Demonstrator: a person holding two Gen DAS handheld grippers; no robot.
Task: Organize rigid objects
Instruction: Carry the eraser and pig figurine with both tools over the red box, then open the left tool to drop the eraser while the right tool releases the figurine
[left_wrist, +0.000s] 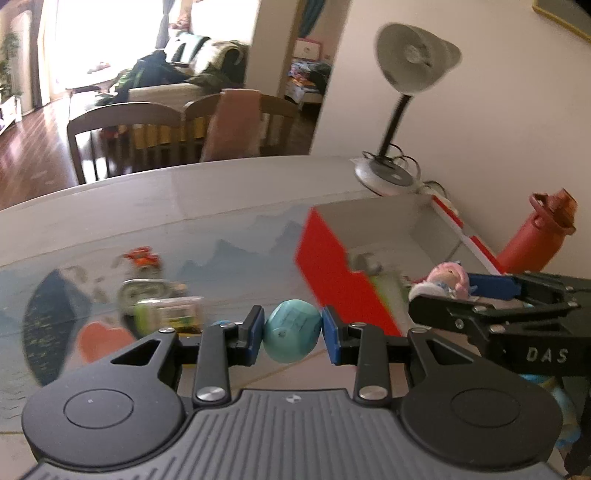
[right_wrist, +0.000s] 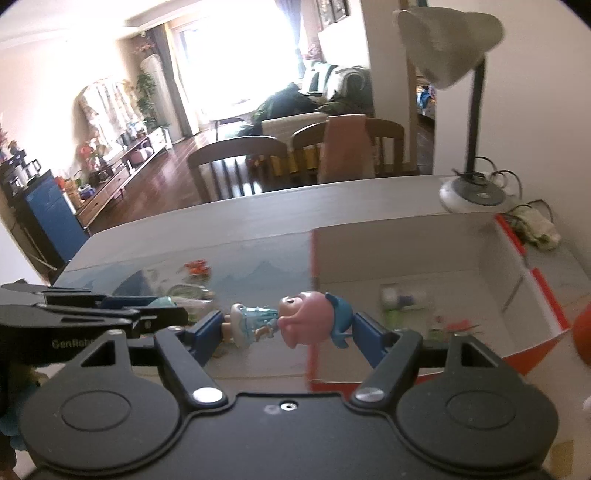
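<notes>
My left gripper (left_wrist: 292, 332) is shut on a teal rounded toy (left_wrist: 291, 330) and holds it above the table. My right gripper (right_wrist: 288, 326) is shut on a pink-haired doll figurine (right_wrist: 284, 319), held sideways just left of the red and white box (right_wrist: 399, 266). The doll also shows in the left wrist view (left_wrist: 445, 280), beside the box (left_wrist: 332, 266). Several small items lie inside the box (right_wrist: 402, 297). The left gripper shows at the left of the right wrist view (right_wrist: 110, 314).
On the table mat lie an orange toy (left_wrist: 142, 256), a small clock-like item (left_wrist: 146, 291), a green and white pack (left_wrist: 170, 312) and a red heart shape (left_wrist: 103, 338). A desk lamp (left_wrist: 391, 173) and a red bottle (left_wrist: 535, 232) stand by the wall. Chairs stand beyond the table.
</notes>
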